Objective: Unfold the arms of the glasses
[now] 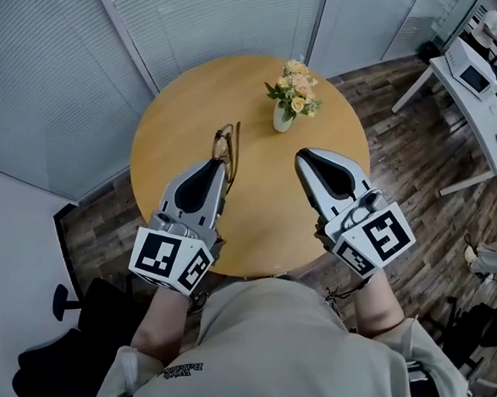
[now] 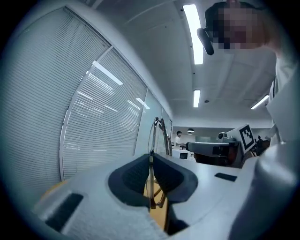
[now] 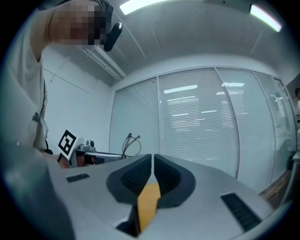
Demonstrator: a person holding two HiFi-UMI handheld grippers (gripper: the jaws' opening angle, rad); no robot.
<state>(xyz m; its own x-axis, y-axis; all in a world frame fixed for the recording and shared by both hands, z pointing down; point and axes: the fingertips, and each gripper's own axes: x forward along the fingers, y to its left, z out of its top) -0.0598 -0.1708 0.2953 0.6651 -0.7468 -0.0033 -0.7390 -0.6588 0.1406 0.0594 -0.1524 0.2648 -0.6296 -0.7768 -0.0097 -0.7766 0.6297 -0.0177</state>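
Left hand-held gripper [image 1: 219,167] is closed on the glasses [image 1: 227,146], slightly toward 10 o'clock from the counter's [image 1: 259,227] middle, probably to steady them (arms seemingly not yet unfolded). Right hand-held gripper [image 1: 303,157], at their 3 o'clock, is nearly closed, empty.

Round light-wood table [image 1: 177,147], dark plank floor [image 1: 415,156], glass walls with white slatted blinds [image 1: 46,89], white desk [image 1: 467,102] far right, ceiling strip lights [image 2: 193,33] on.

Round wooden table [image 1: 176,139]; vase w/ flowers [image 1: 291,101] near its far edge; white desk [image 1: 487,113] at right.
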